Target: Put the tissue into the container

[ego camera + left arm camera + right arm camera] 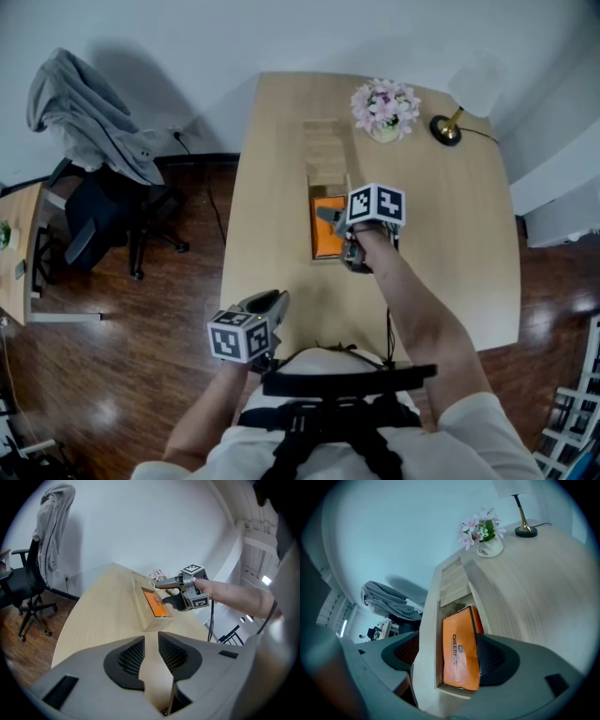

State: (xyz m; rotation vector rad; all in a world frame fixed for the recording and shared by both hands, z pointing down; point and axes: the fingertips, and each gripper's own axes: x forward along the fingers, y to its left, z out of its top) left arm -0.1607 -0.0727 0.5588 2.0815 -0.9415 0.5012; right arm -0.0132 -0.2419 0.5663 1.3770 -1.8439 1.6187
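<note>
An orange tissue pack (328,232) (459,653) lies inside the long wooden container (325,150) (427,634) in the middle of the table. My right gripper (338,234) (445,649) hangs over the container's near end, jaws wide. The pack and the container's left wall sit between them, and no pad visibly presses on the pack. In the left gripper view the pack (157,604) rests in the container (143,616) under the right gripper (162,595). My left gripper (272,302) (151,644) hovers at the table's near edge, jaws together with only a slit, holding nothing.
A pot of pink flowers (384,111) and a lamp with a brass base (447,129) stand at the table's far end. An office chair draped with a grey jacket (89,112) stands on the floor to the left. A black cable (389,333) hangs by the near edge.
</note>
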